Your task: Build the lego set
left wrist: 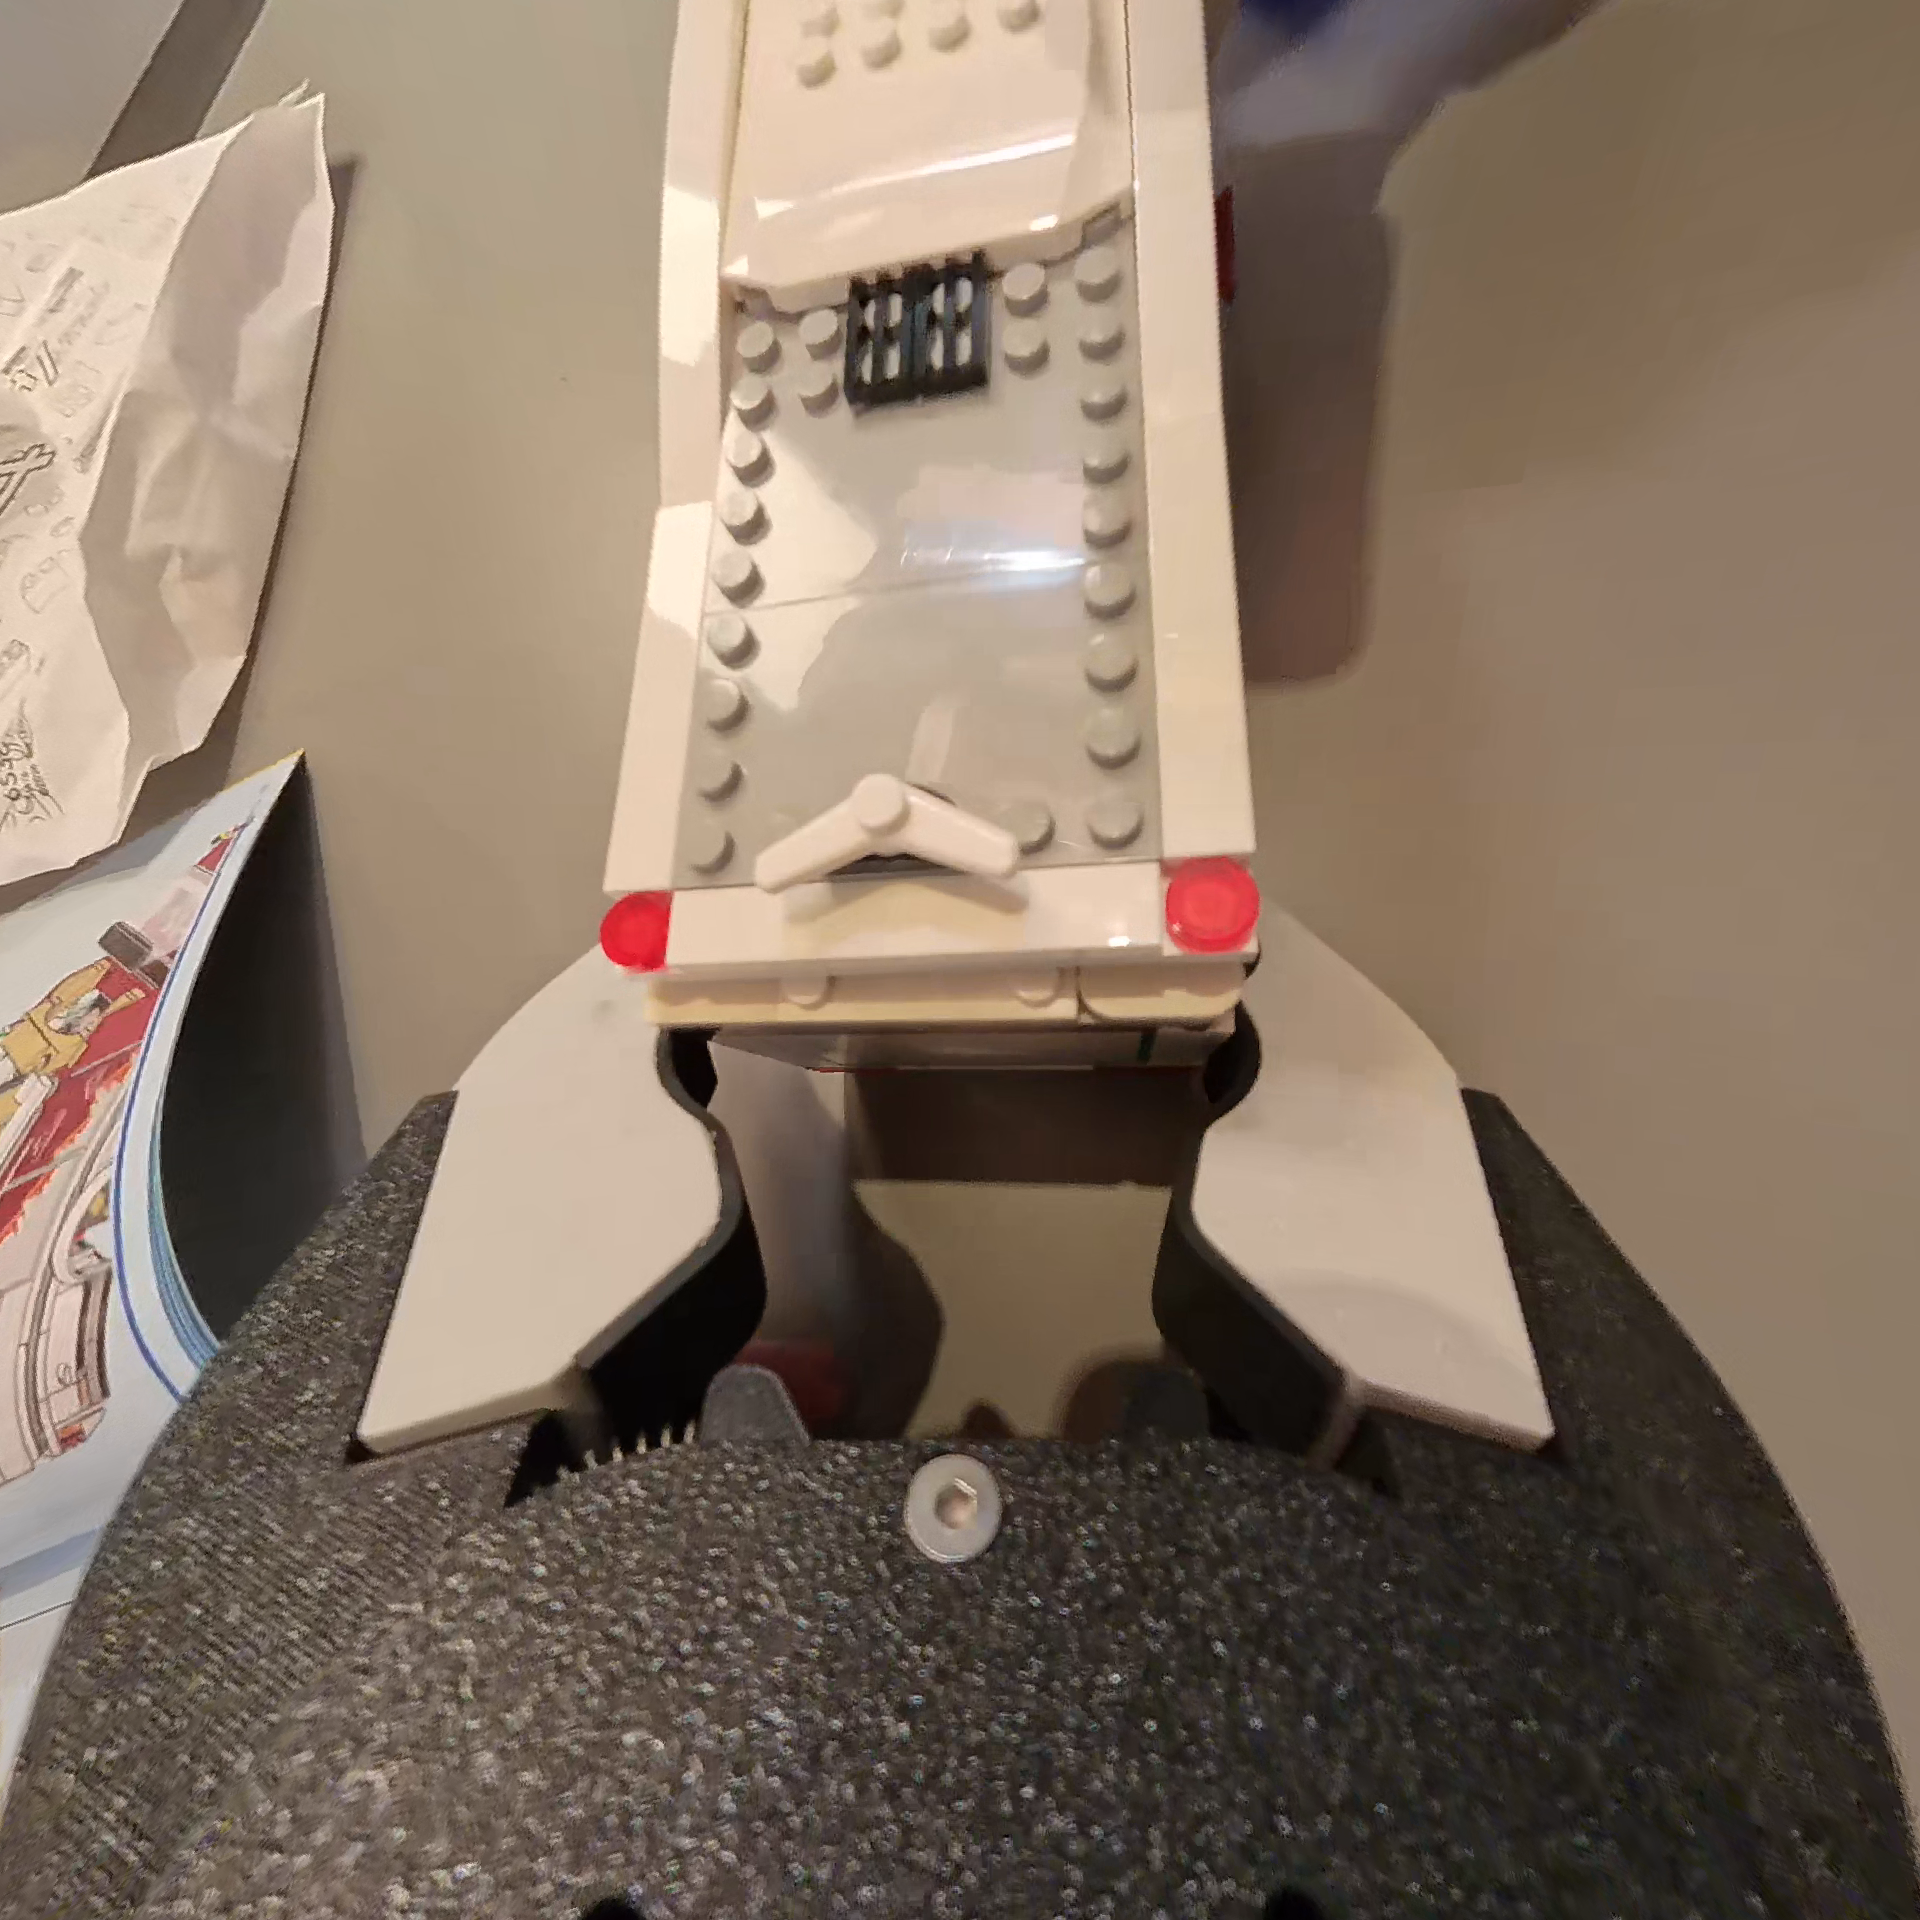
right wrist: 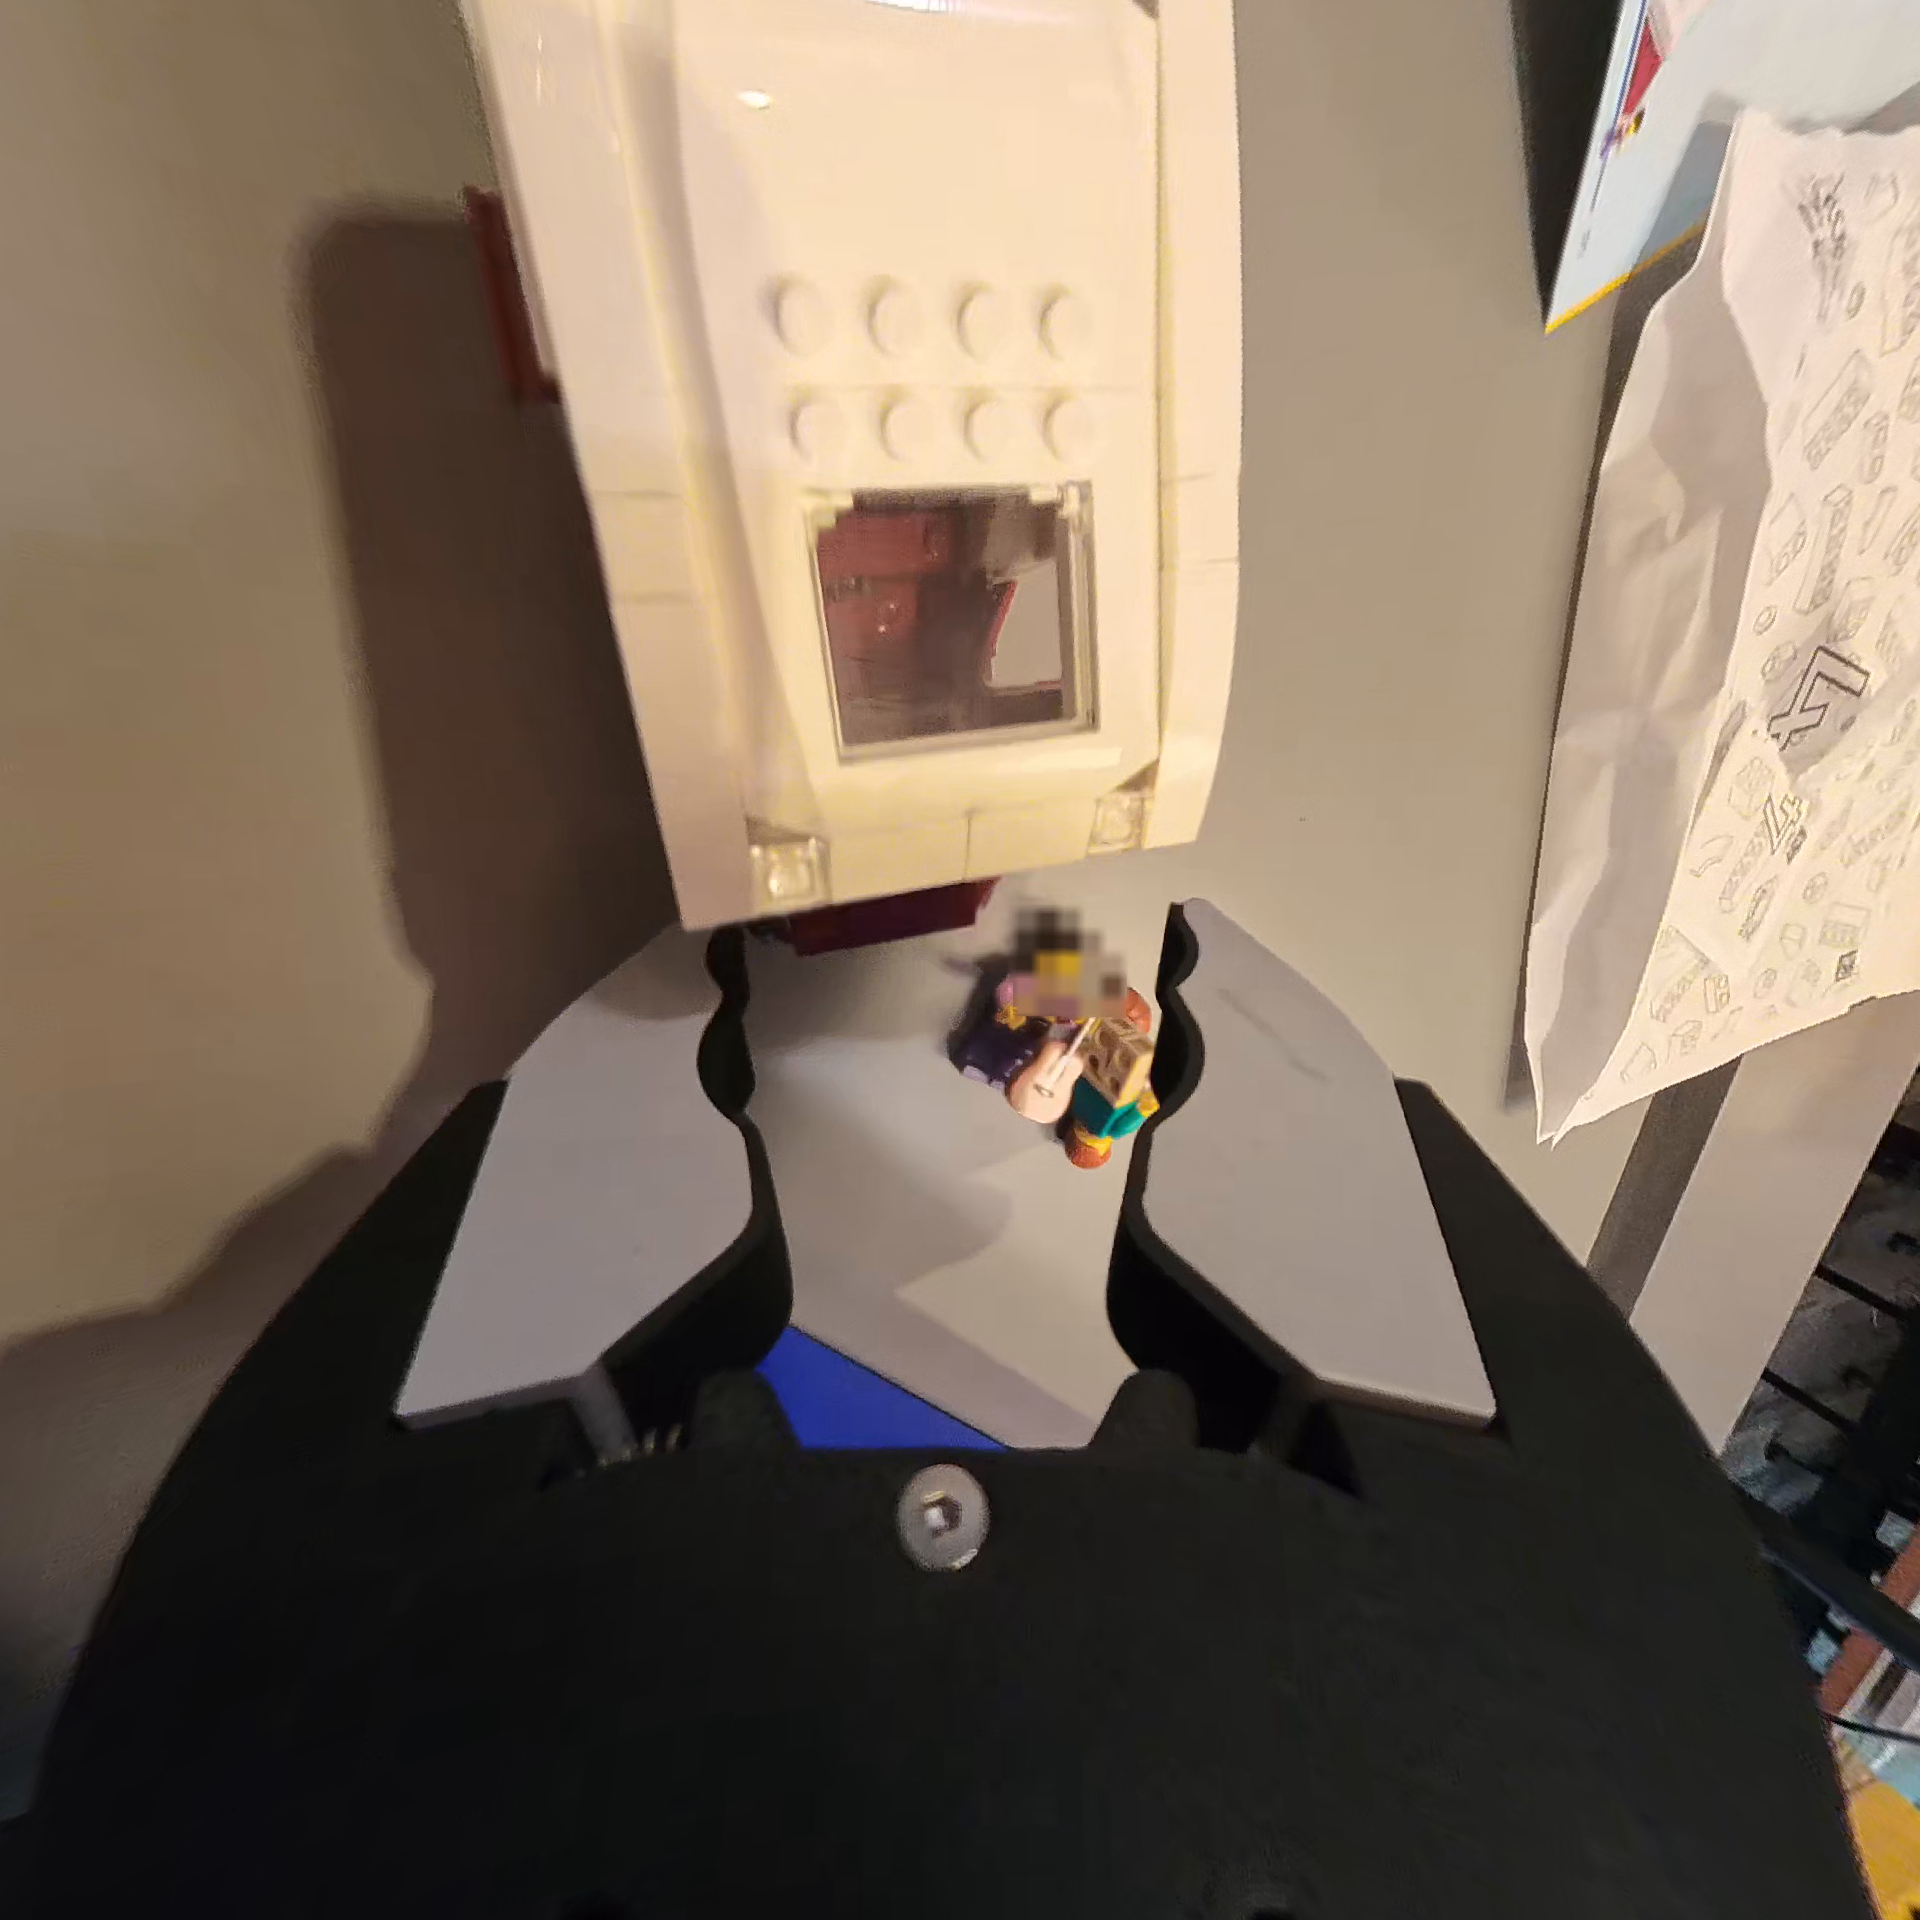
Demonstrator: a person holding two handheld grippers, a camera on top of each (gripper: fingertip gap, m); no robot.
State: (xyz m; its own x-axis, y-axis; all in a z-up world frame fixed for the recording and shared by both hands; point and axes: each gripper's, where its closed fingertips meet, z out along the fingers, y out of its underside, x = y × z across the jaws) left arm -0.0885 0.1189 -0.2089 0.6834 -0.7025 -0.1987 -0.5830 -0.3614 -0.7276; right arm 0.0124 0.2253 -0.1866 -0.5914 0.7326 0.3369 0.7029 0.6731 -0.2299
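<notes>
White brick-built vehicle [left wrist: 935,582] lies lengthwise on the grey bench [left wrist: 1558,727], between the two grippers. The left hand-held gripper [left wrist: 961,1039] has its fingers at the rear end under the red studs; whether they press, I cannot tell. The right hand-held gripper [right wrist: 951,966] is spread open at the windscreen end, nothing held, with small toy figures [right wrist: 1060,1049] between its fingers. Crumpled paper [left wrist: 135,468] and a booklet [left wrist: 94,1143] lie beside.

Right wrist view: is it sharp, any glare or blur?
Right wrist view: white brick vehicle slightly smeared, small glint on top, heavy shadow left; toy figures soft. Left wrist view: glare on grey studded plate; top-right corner motion-blurred.
</notes>
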